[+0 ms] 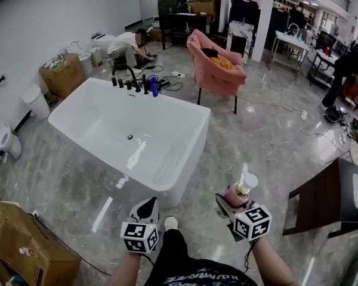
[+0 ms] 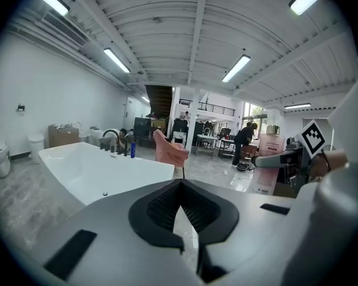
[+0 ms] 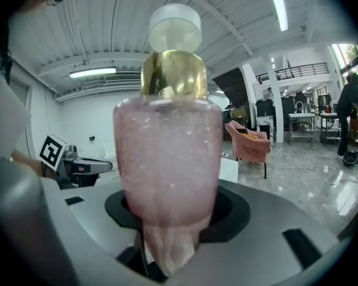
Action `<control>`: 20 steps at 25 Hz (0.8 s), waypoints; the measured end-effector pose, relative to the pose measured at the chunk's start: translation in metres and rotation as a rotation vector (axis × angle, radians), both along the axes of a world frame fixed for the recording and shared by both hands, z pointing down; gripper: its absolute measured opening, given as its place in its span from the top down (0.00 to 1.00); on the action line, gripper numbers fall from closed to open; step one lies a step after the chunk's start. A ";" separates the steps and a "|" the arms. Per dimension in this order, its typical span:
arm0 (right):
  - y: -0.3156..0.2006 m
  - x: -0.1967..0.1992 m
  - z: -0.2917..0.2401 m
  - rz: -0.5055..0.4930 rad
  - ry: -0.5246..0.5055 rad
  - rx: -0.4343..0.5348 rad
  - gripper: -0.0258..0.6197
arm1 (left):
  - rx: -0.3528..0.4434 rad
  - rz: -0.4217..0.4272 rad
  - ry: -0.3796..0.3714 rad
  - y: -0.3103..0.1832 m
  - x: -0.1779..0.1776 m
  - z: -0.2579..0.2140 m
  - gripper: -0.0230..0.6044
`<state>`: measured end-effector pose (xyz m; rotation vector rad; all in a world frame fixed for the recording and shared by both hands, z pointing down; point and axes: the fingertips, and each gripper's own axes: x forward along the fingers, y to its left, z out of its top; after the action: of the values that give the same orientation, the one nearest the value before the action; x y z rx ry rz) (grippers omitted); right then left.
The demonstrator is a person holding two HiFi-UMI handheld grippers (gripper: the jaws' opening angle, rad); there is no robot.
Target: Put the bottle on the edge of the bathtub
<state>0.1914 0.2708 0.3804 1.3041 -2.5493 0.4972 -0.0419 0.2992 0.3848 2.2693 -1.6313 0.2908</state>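
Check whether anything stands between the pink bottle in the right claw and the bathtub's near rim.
Nothing visible does. The right claw grips the bottle, and only bare floor lies between it and the bathtub rim. The tap fittings stand at the far end.

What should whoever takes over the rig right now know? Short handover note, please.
Right gripper: shut on the bottle, held upright, cap up.
Left gripper: shut, empty.
Bathtub: ahead and to the left. The bottle is over the floor, off the tub's near corner, not above the rim.
Done: bottle picked up.
Left: carry it to the tub, stand it on the flat edge, open the jaws, pull back.
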 end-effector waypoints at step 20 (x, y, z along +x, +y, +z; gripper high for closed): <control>-0.319 -0.110 0.008 0.115 0.017 -0.020 0.62 | -0.022 0.134 -0.009 -0.303 -0.096 0.017 0.94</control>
<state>0.0811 -0.0485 0.3885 1.4479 -2.4589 0.5303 -0.1381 -0.0041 0.4018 2.3685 -1.4756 0.3501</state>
